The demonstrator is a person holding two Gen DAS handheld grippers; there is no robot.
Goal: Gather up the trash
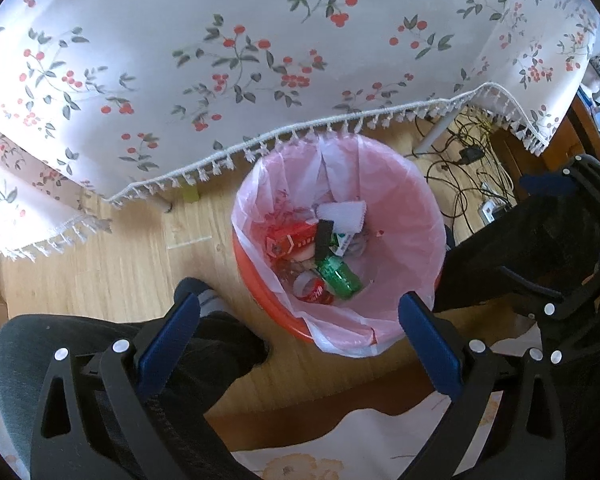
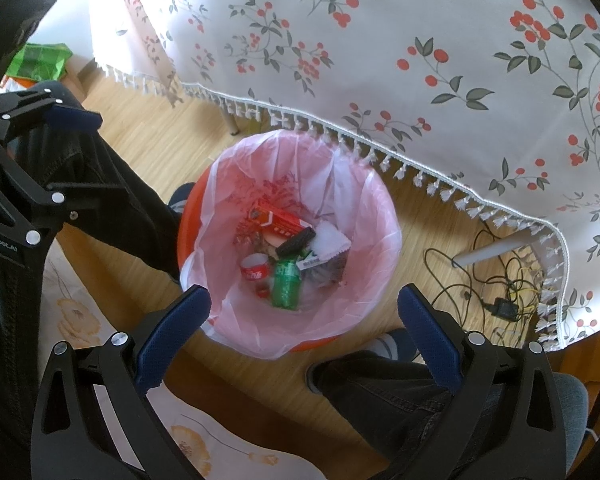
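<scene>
1. Tongs first: the left gripper (image 1: 300, 312) hangs above the floor with its blue-padded fingers (image 1: 168, 344) spread wide and nothing between them; the near rim of the bin shows in the gap.
2. The right gripper (image 2: 302, 308) is likewise spread wide and empty, poised over the near rim of the same bin.
3. The orange bin (image 2: 188, 216), lined with a pink bag (image 2: 364, 216), stands on the wooden floor (image 1: 112, 264) just beside the fringed edge of the tablecloth.
4. At the bottom of the bag lies the collected trash: a green bottle (image 2: 285, 282), a red cola can (image 2: 255, 269), a red carton (image 2: 276, 220), a black bar-shaped piece (image 2: 296, 243) and a white pad (image 2: 328, 244), all heaped together and touching.
5. The white tablecloth (image 1: 220, 40), printed with red berries and grey-green leaves, hangs over the table and its tassel fringe reaches the far rim of the bin.
6. The person's legs in dark trousers (image 2: 388, 384) stand on either side of the bin.
7. A tangle of black cables (image 2: 496, 288) lies on the floor under the table's corner, beside a white table leg (image 2: 488, 254).
8. A green bag (image 2: 40, 60) sits at the far left in the right wrist view.
</scene>
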